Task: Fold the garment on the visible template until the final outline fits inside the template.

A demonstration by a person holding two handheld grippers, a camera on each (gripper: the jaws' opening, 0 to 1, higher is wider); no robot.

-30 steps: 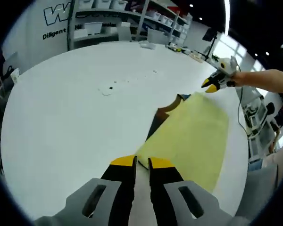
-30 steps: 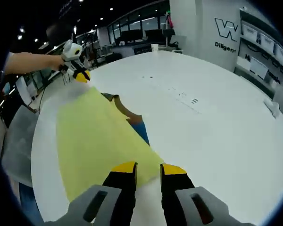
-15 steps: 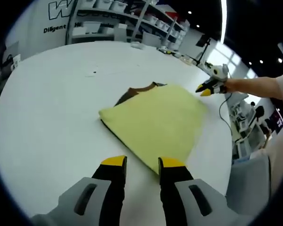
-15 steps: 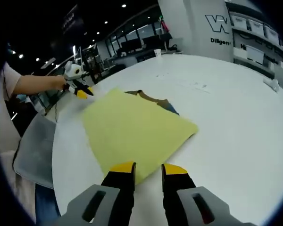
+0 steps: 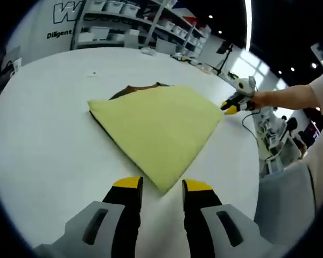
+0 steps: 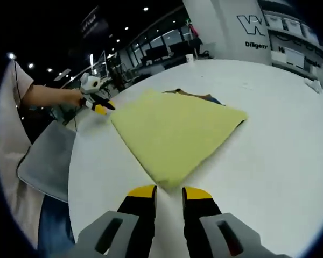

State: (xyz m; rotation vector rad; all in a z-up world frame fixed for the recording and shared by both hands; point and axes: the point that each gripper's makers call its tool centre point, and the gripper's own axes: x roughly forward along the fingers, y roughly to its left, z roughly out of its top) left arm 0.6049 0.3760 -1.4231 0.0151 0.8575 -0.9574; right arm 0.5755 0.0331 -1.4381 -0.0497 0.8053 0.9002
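Note:
A flat yellow rectangular sheet (image 5: pixel 156 121) (image 6: pixel 177 131) lies on the white round table (image 5: pixel 43 140) (image 6: pixel 280 161). Dark brown fabric (image 5: pixel 132 90) (image 6: pixel 191 93) peeks out from under its far edge. My left gripper (image 5: pixel 162 186) is open, and one corner of the sheet lies just ahead of its tips. My right gripper (image 6: pixel 169 192) stands slightly open at another corner, with bare table between its jaws. Each gripper also appears in the other view, at a far corner of the sheet: the right gripper (image 5: pixel 230 107) and the left gripper (image 6: pixel 102 106).
A person's hand (image 5: pixel 280 97) (image 6: pixel 48 97) holds each far gripper. A grey seat (image 5: pixel 282 204) (image 6: pixel 46 161) stands beside the table's near edge. Shelves with bins (image 5: pixel 124 11) line the far wall. Small items (image 5: pixel 148 51) lie at the table's far side.
The left jaws, close together on the sheet's corner a second ago, have spread apart. The sheet now lies spread flat, covering more of the dark fabric. Both cameras have shifted.

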